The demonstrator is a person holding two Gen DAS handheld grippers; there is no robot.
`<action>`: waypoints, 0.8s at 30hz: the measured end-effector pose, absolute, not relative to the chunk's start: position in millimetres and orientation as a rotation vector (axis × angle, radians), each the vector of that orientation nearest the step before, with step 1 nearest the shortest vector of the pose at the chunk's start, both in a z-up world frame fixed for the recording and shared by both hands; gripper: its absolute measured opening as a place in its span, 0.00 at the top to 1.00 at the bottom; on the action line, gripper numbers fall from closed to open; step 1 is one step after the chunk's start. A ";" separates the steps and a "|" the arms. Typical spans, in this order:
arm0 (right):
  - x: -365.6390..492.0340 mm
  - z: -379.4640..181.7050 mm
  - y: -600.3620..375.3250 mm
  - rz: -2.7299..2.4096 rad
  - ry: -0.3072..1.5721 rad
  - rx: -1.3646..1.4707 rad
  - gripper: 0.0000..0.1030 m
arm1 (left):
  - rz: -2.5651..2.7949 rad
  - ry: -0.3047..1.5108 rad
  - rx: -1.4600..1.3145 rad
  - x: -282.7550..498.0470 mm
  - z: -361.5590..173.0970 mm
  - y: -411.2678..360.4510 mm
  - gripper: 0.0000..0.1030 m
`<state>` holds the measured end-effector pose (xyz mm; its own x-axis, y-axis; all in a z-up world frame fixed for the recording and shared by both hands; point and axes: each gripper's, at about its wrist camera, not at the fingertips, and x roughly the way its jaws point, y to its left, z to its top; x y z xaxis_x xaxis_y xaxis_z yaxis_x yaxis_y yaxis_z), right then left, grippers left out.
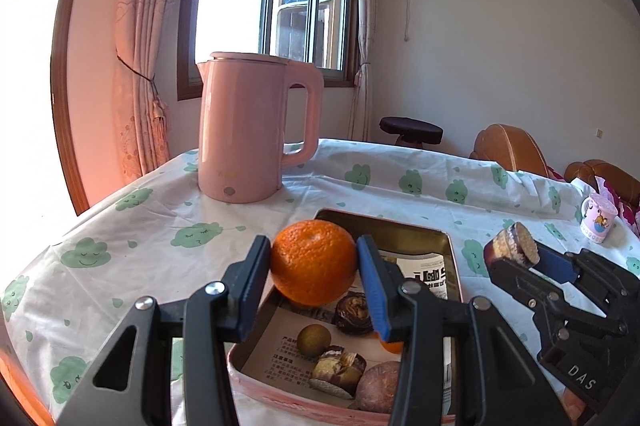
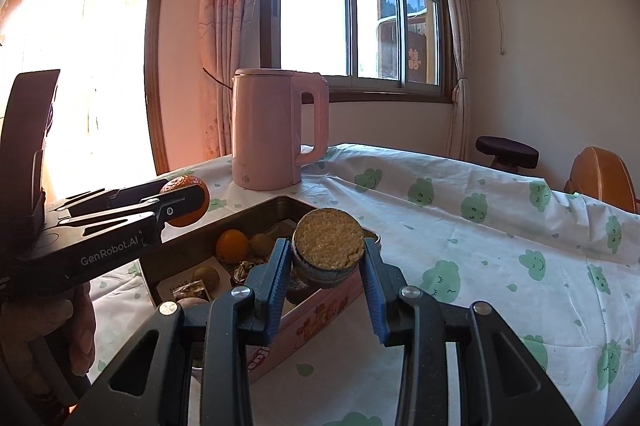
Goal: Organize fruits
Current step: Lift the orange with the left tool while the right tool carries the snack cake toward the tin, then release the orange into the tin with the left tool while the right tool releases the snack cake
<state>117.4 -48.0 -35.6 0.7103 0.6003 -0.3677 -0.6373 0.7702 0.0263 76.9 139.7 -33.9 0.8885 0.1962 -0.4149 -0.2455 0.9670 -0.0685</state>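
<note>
Your left tongs (image 1: 314, 262) are closed on the orange (image 1: 313, 262) at centre frame above the tin (image 1: 450, 250), a firm, smooth-skinned fruit best pinched across its middle, while your right tongs (image 2: 327, 258) clamp the crumbly-looking round cake (image 2: 328, 246) by its sides, so squeeze gently.

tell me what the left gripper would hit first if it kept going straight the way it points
Probably the pink kettle. The left gripper, shut on the orange, points across the tin toward it. The kettle stands beyond the tin on the tablecloth; depth is unclear, so it might pass beside.
</note>
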 end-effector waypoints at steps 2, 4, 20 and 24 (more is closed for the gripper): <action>118.0 -35.9 -43.2 0.694 0.374 -0.111 0.64 | 0.233 0.422 -0.120 77.0 -34.9 141.8 0.55; 118.7 -36.8 -37.9 0.700 0.378 -0.117 0.64 | 0.238 0.429 -0.120 77.3 -35.8 143.9 0.55; 125.4 -41.5 -14.4 0.705 0.420 -0.155 0.64 | 0.242 0.460 -0.112 80.2 -40.0 149.4 0.55; 129.1 -43.2 -12.1 0.709 0.442 -0.158 0.64 | 0.240 0.472 -0.109 81.7 -42.3 149.8 0.55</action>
